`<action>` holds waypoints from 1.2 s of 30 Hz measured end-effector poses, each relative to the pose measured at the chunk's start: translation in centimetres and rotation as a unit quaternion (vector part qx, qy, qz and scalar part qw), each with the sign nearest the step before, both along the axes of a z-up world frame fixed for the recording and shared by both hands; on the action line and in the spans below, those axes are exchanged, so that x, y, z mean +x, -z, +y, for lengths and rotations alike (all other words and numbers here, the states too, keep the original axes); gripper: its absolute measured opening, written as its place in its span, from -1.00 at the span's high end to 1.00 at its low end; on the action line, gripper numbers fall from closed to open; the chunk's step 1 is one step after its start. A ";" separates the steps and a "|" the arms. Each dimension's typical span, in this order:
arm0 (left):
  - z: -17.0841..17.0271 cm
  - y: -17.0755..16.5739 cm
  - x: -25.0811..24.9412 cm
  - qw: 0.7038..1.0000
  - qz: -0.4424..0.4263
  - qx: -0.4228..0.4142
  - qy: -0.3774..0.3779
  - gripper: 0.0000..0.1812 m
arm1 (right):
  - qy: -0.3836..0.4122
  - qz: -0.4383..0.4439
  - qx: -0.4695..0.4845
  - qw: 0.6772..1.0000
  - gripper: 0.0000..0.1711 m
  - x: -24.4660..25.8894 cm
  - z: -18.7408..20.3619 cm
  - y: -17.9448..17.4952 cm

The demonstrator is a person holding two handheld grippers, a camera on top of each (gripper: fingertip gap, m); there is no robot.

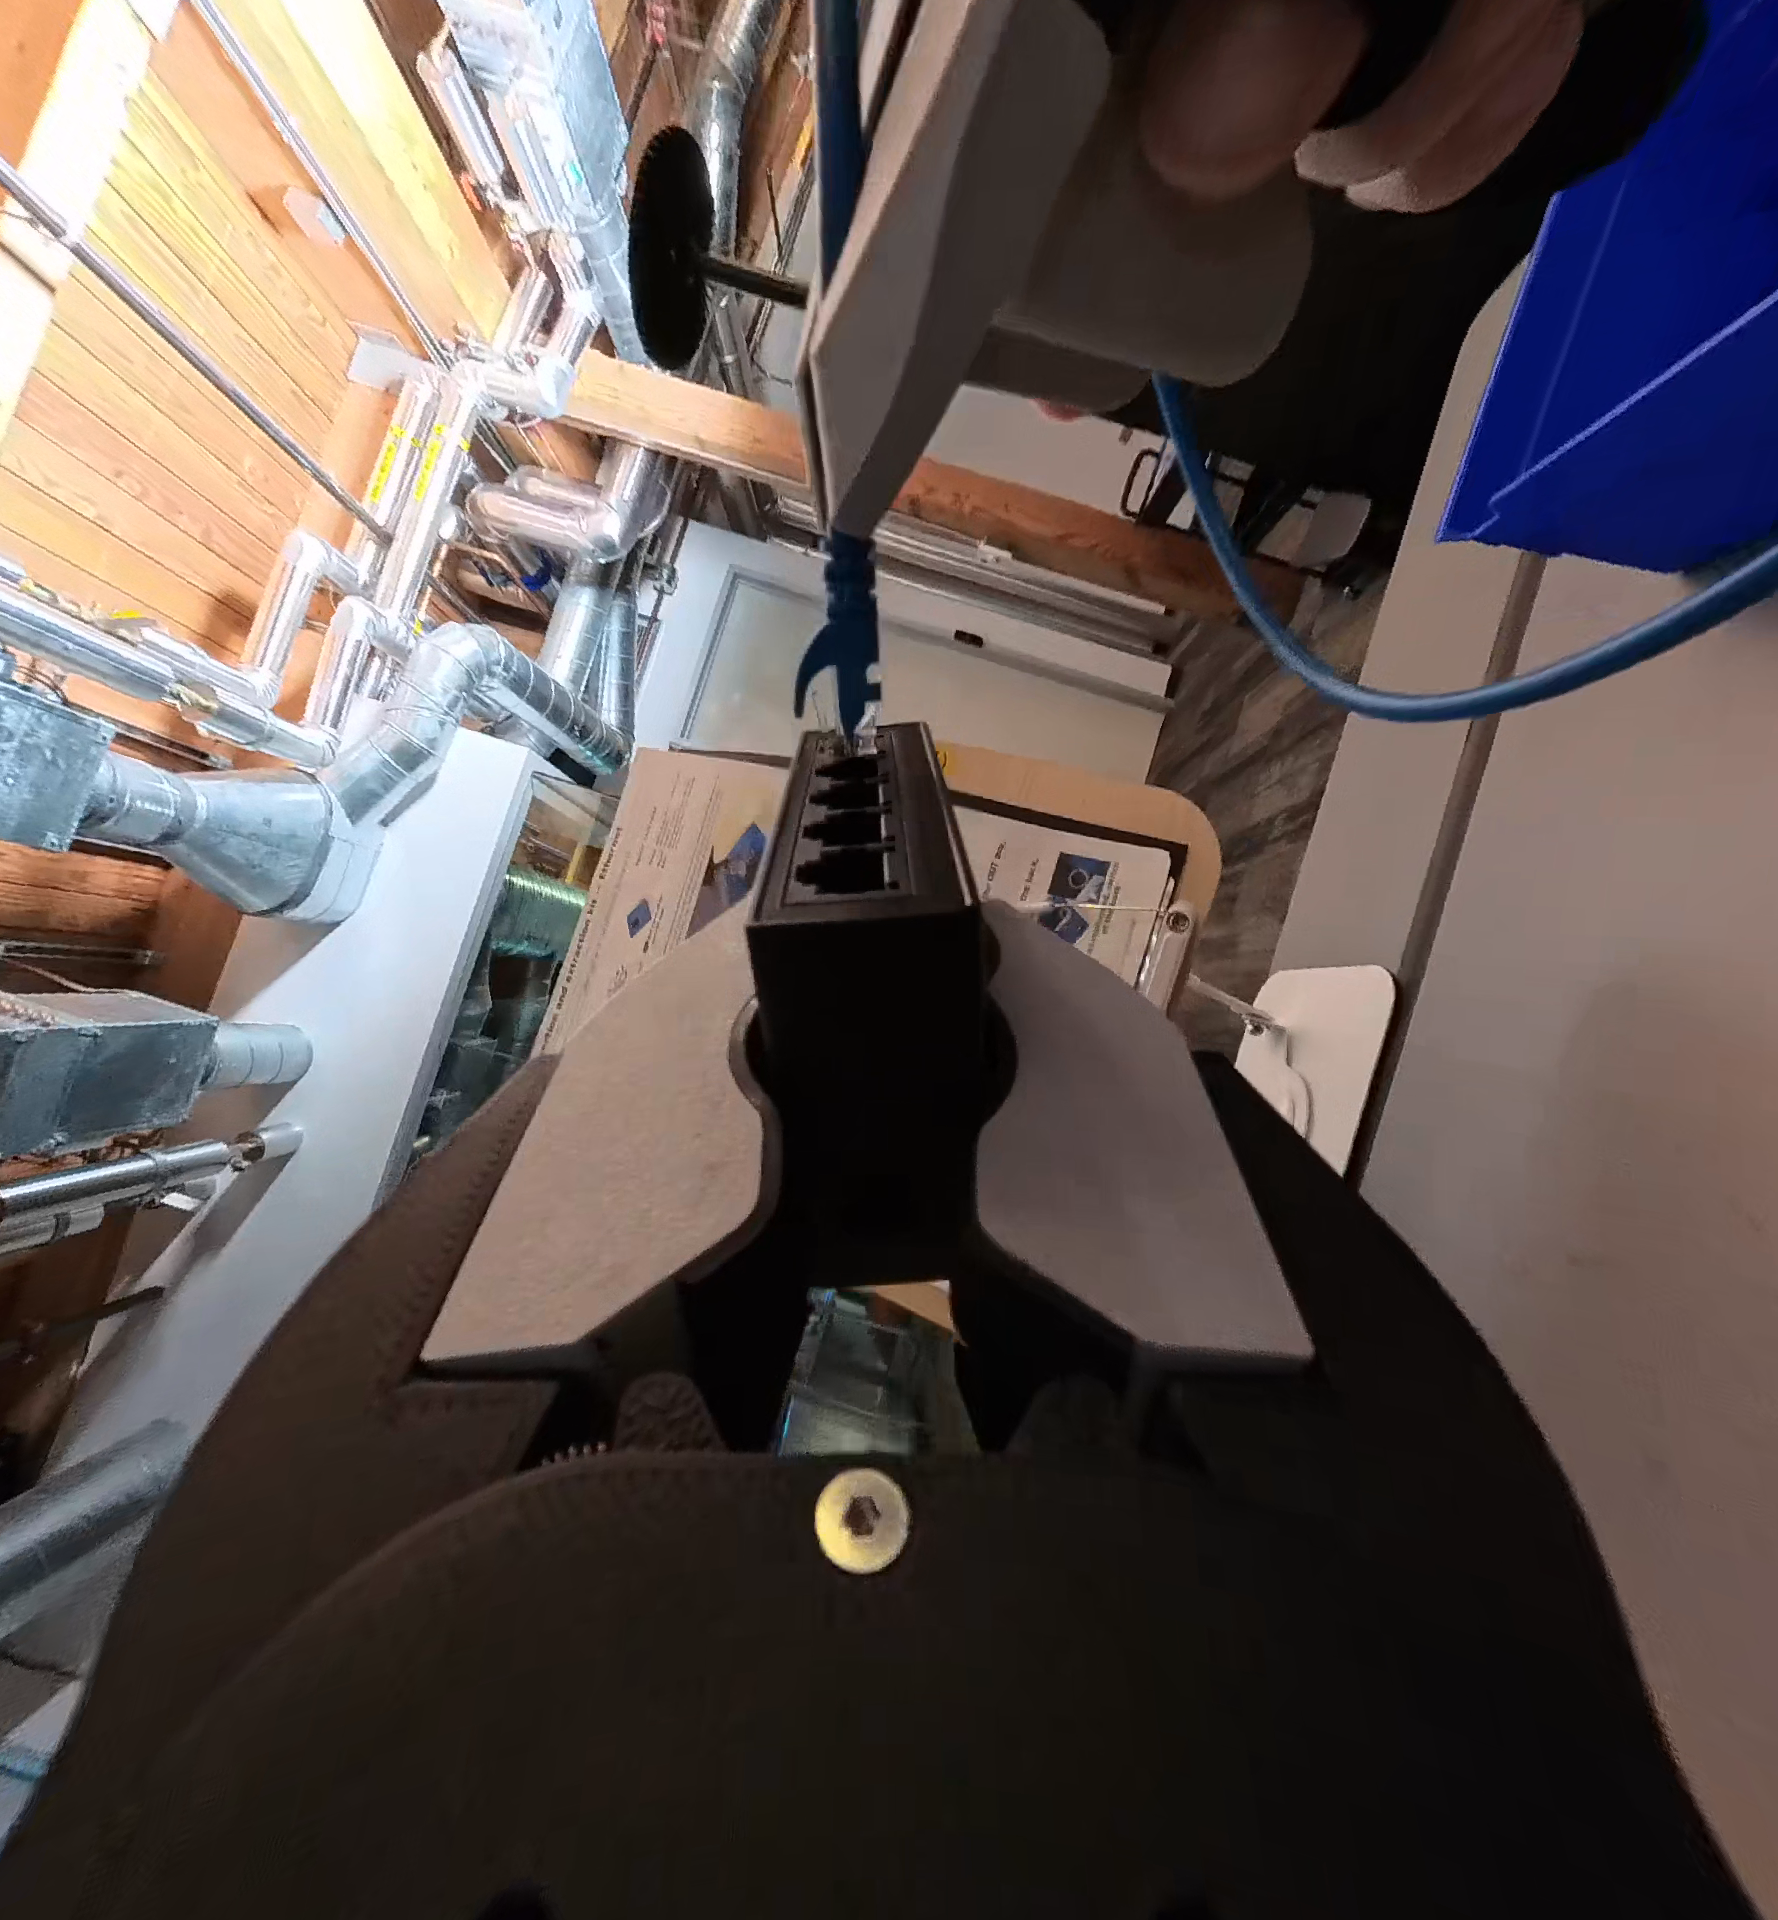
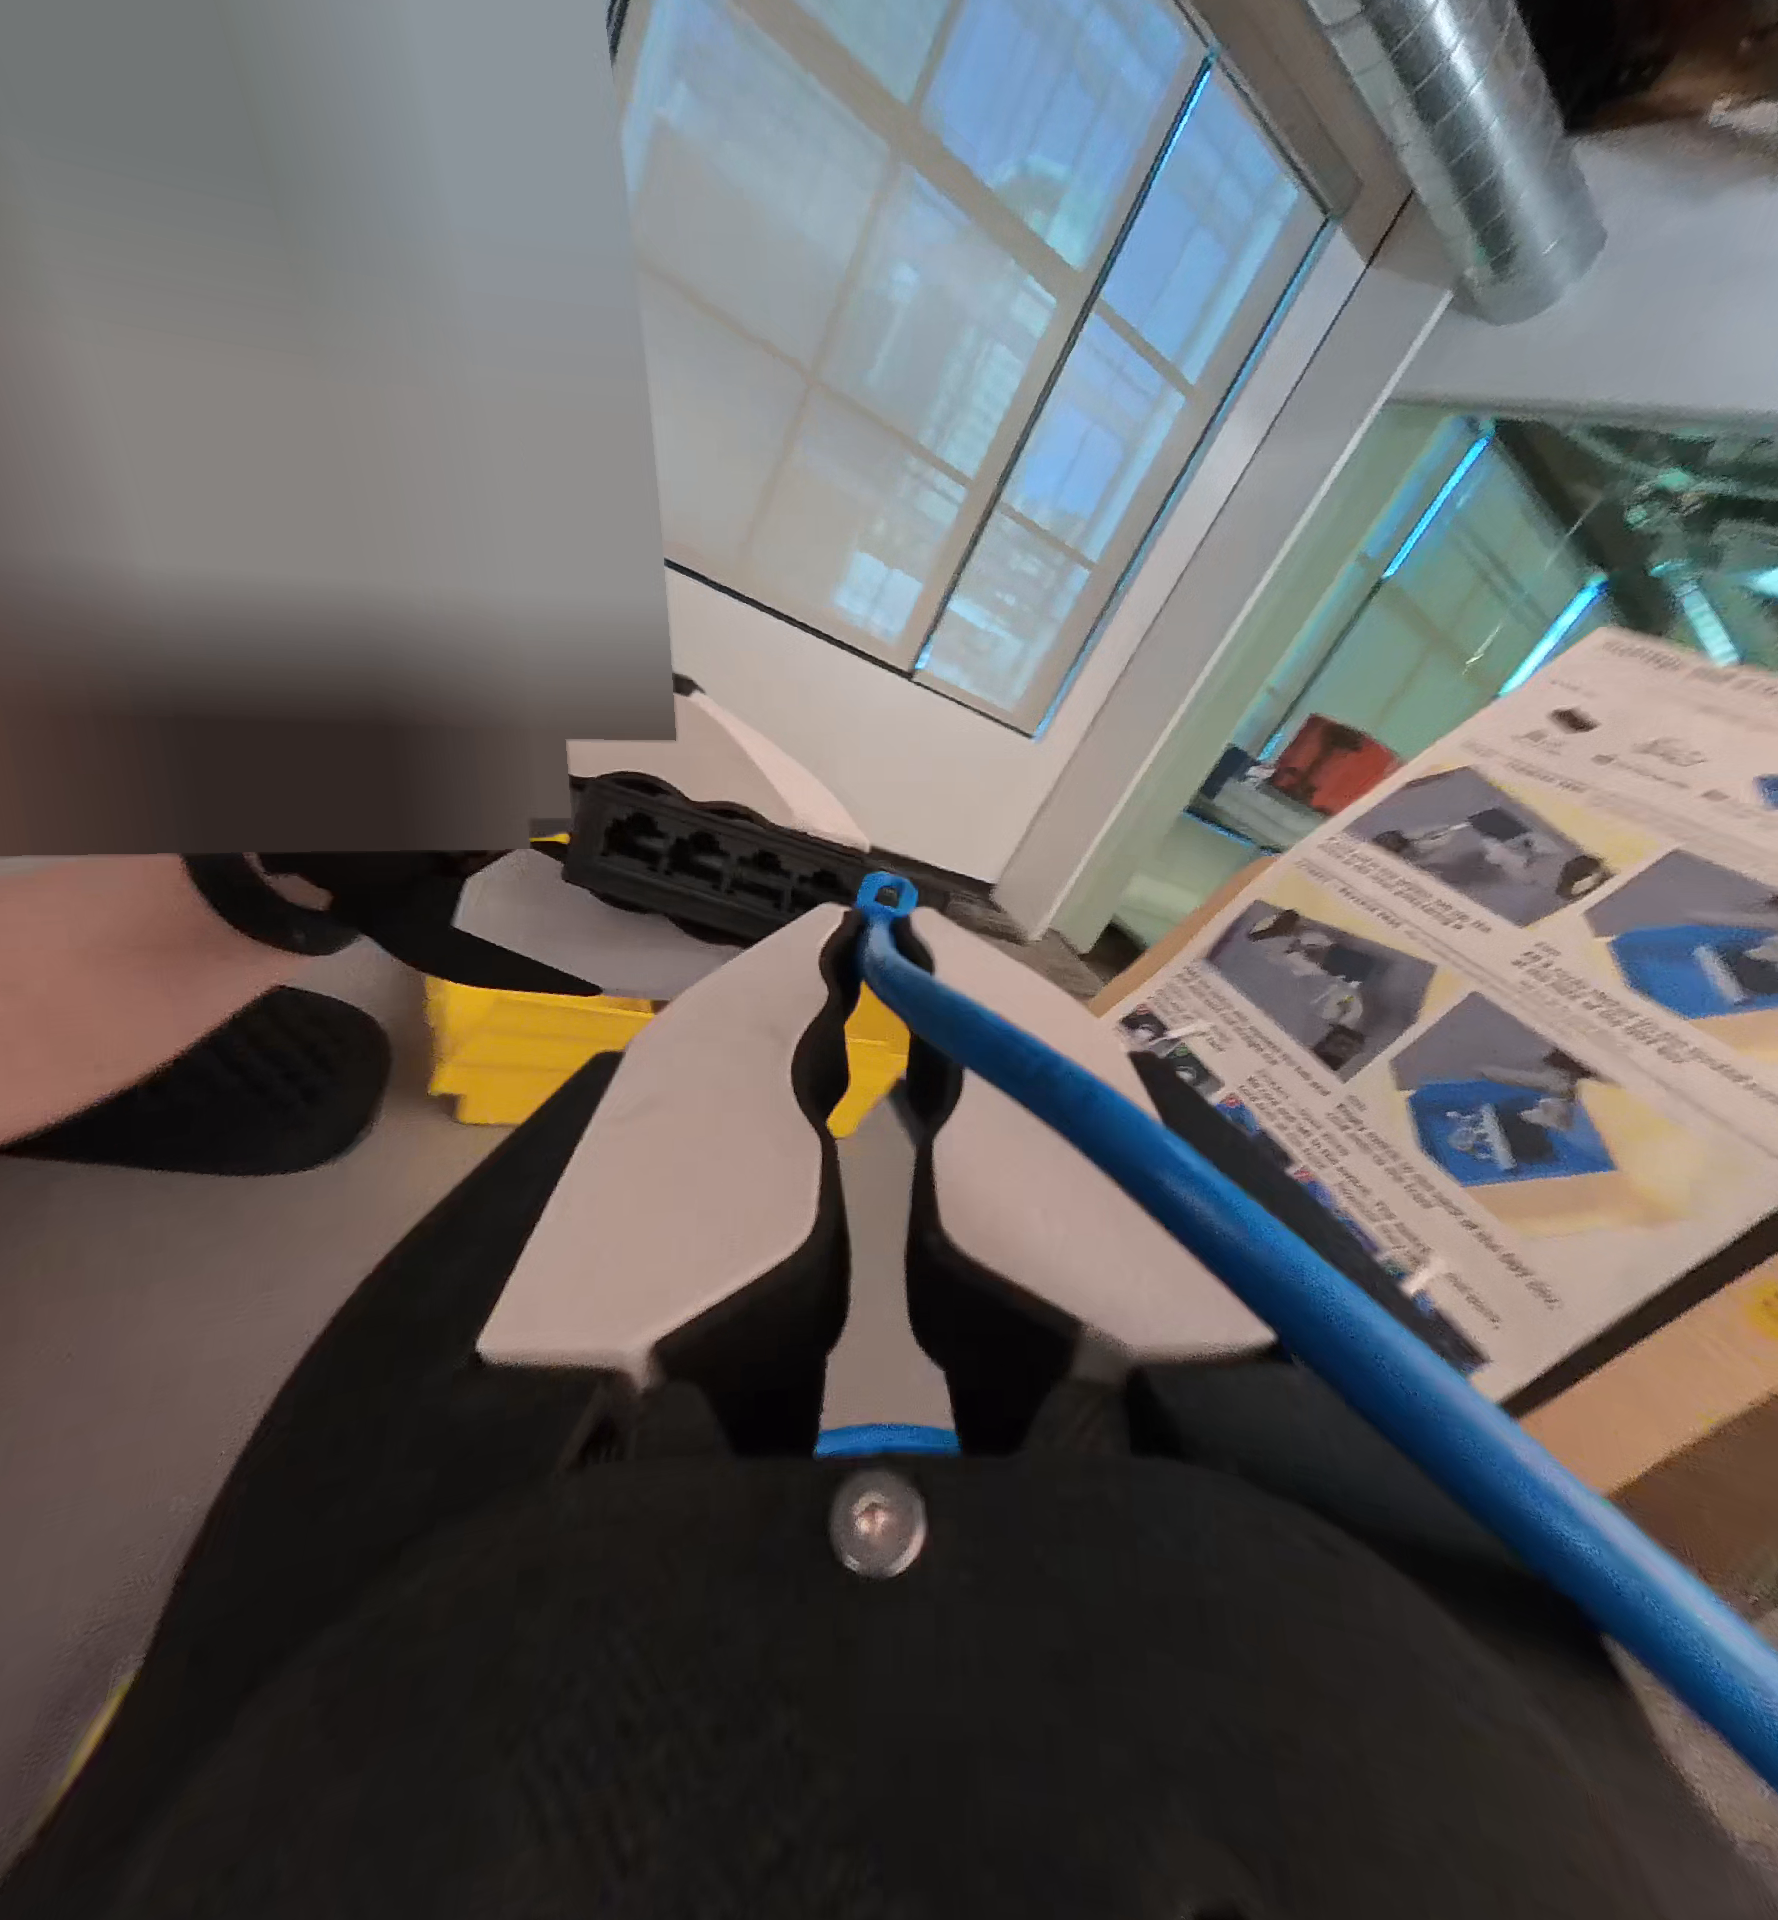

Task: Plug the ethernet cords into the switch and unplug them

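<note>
My left gripper (image 1: 869,997) is shut on a black switch (image 1: 864,935) and holds it up in the air, its row of ports (image 1: 849,831) facing away from me. My right gripper (image 2: 869,925) is shut on a blue ethernet cord (image 2: 1228,1195) just behind its plug (image 2: 885,894). In the left wrist view the right gripper (image 1: 849,499) comes down from above and the cord's plug (image 1: 849,665) sits at the switch's farthest port. In the right wrist view the switch (image 2: 729,862) lies just beyond the plug, held by the left gripper (image 2: 594,935).
A blue bin (image 1: 1695,312) stands on the grey table (image 1: 1643,1039) at the right. An instruction sheet on a cardboard board (image 2: 1487,987) leans nearby. A yellow bin (image 2: 532,1039) sits below the switch. A person's hand (image 1: 1363,94) holds the right gripper. Pipes and ducts (image 1: 241,810) run overhead. Tip to tip, the grippers are about 6 cm apart.
</note>
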State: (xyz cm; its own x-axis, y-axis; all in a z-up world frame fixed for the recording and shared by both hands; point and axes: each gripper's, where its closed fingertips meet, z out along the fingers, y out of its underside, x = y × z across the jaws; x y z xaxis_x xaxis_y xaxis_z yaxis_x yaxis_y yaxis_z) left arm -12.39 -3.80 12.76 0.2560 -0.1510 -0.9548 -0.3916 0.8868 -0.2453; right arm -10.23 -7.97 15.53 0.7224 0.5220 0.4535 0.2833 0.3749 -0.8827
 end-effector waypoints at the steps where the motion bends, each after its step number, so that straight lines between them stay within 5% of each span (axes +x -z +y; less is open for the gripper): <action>1: 0.2 0.1 0.0 1.000 0.001 -0.002 -0.004 0.68 | 0.021 -0.018 0.015 1.000 0.94 0.0 0.2 0.1; 9: -0.8 -2.3 -0.4 0.993 -0.087 -0.073 0.042 0.58 | 0.110 -0.057 0.148 0.981 0.93 -0.6 -1.3 -2.0; 14: -1.2 -3.1 -0.6 0.969 -0.108 -0.206 0.085 0.04 | 0.167 -0.072 0.237 0.954 0.94 -0.2 -2.6 -3.3; 16: -1.8 -3.7 -0.6 0.927 -0.127 -0.318 0.155 -0.09 | 0.191 -0.086 0.271 0.940 0.95 0.0 -3.0 -3.7; 19: -3.0 -4.7 -0.6 0.802 -0.152 -0.500 0.290 -0.14 | 0.206 -0.096 0.300 0.926 0.91 -0.3 -3.2 -3.6; 22: -3.2 -4.9 -0.3 0.718 -0.154 -0.573 0.364 -0.05 | 0.196 -0.098 0.321 0.921 0.93 -1.3 -3.3 -3.0; 31: -2.1 -4.3 -0.6 0.792 -0.166 -0.485 0.331 0.17 | 0.158 -0.061 0.289 0.942 0.93 -1.8 -2.4 -2.1; 36: -1.5 -3.8 -0.4 0.801 -0.162 -0.489 0.306 0.17 | 0.141 -0.047 0.259 0.954 0.92 -1.4 -1.7 -1.7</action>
